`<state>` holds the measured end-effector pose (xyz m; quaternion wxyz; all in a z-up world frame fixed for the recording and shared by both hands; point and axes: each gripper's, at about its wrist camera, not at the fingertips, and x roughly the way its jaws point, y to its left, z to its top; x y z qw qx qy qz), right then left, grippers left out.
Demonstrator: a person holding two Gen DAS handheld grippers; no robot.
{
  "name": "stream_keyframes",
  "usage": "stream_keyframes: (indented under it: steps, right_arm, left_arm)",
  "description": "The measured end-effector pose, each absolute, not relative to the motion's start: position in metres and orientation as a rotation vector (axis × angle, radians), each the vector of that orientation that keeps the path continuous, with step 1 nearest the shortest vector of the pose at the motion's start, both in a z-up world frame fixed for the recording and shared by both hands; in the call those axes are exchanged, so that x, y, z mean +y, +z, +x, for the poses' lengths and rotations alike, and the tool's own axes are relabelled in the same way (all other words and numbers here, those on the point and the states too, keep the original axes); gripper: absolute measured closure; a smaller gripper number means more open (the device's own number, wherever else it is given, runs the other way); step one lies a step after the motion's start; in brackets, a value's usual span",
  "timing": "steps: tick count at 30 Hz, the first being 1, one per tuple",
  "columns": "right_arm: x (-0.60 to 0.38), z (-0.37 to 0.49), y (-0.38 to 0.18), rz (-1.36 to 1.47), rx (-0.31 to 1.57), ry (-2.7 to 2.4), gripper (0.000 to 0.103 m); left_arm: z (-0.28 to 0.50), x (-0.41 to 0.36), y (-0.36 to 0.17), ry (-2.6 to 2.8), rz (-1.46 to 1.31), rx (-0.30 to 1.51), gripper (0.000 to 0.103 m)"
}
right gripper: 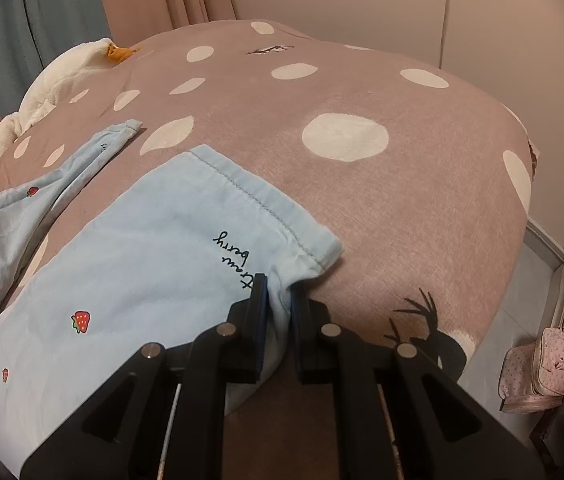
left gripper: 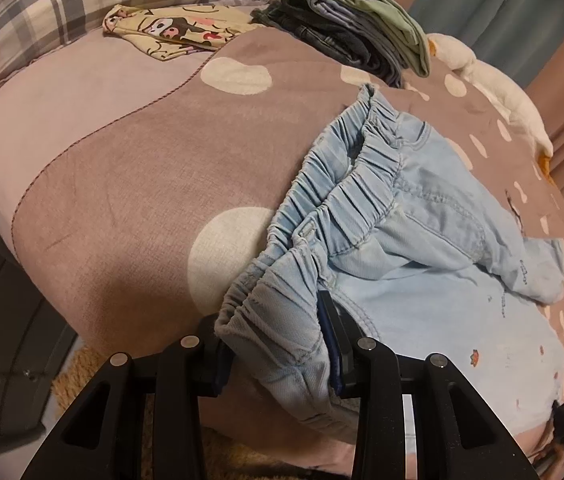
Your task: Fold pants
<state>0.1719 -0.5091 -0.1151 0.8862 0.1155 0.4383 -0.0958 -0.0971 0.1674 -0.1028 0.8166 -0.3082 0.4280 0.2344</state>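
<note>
Light blue pants (left gripper: 421, 248) with small strawberry prints lie on a brown bedspread with white dots (left gripper: 142, 184). My left gripper (left gripper: 278, 320) is shut on the gathered elastic waistband (left gripper: 282, 312) at the near corner, with cloth bunched between the fingers. In the right wrist view my right gripper (right gripper: 280, 292) is shut on the hem corner of one leg (right gripper: 186, 248), beside black script lettering. The other leg (right gripper: 62, 176) lies to the left, spread apart from the first.
A stack of folded clothes (left gripper: 361, 28) and a yellow cartoon-print cloth (left gripper: 174, 32) lie at the far side, by a plaid pillow (left gripper: 82, 4). A white plush duck (right gripper: 42, 92) lies along the bed edge. Books and a pink pouch (right gripper: 541, 364) sit on the floor at right.
</note>
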Motion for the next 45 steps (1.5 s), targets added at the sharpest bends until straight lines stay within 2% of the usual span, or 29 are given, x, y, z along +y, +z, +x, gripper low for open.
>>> stream_keyframes:
  steps: [40, 41, 42, 43, 44, 45]
  right_arm:
    - [-0.501, 0.169, -0.112, 0.199, 0.906, -0.217, 0.091]
    - [-0.501, 0.169, -0.111, 0.201, 0.91, -0.215, 0.09]
    - [-0.5, 0.169, -0.109, 0.199, 0.913, -0.213, 0.083]
    - [-0.499, 0.168, -0.105, 0.196, 0.912, -0.215, 0.068]
    - [-0.498, 0.166, -0.102, 0.195, 0.908, -0.219, 0.056]
    - [-0.496, 0.164, -0.097, 0.195, 0.891, -0.223, 0.033]
  left_arm:
    - [-0.101, 0.178, -0.098, 0.461, -0.758, 0.902, 0.065]
    - [-0.101, 0.177, -0.094, 0.466, -0.758, 0.912, 0.065]
    - [-0.102, 0.175, -0.089, 0.477, -0.752, 0.913, 0.065]
    - [-0.104, 0.171, -0.081, 0.492, -0.731, 0.9, 0.061]
    - [-0.105, 0.168, -0.075, 0.496, -0.714, 0.882, 0.048]
    - [-0.106, 0.163, -0.064, 0.497, -0.688, 0.848, 0.039]
